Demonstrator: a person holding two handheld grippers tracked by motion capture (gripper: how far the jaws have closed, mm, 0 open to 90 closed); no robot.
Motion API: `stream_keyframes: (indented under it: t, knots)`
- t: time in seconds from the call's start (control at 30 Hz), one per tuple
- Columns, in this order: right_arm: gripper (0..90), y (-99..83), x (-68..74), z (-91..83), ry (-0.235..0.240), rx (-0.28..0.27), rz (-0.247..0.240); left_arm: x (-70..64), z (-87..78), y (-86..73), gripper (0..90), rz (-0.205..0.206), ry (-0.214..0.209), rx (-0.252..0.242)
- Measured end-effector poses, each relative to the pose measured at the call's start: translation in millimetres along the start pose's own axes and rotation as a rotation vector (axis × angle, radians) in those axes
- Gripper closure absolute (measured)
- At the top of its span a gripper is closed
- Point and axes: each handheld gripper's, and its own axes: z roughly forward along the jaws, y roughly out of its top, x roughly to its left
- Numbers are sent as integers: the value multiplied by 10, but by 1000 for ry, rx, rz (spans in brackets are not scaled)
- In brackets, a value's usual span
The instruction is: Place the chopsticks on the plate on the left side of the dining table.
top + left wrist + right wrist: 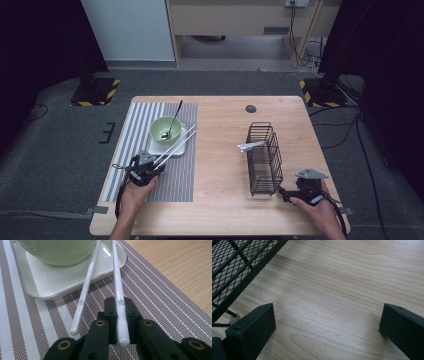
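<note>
Two white chopsticks lean from the striped placemat (160,297) up onto the rim of a white square plate (47,287). My left gripper (121,308) is shut on the thick end of the right chopstick (117,277). The other chopstick (84,297) lies free just to its left, its end on the mat. A pale green bowl (165,129) with a black spoon (173,121) in it sits on the plate. In the high view my left gripper (158,164) is at the mat's near part. My right gripper (327,322) stands wide open over bare wood, beside the near end of a black wire basket (234,267).
The wire basket (264,157) stands right of centre, with a white utensil (251,146) sticking out of its left side. My right gripper (286,194) is near the table's front right corner. A round grey cap (250,108) sits in the tabletop at the back.
</note>
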Motion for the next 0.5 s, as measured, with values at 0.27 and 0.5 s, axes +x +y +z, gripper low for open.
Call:
stream_keyframes:
  t: [0.27, 0.5]
  knots:
    - [4, 0, 0, 0, 0, 0, 0, -20, 28, -1, 827, 6, -2, 10]
    - [4, 0, 0, 0, 0, 0, 0, -19, 53, -4, 827, 6, -2, 18]
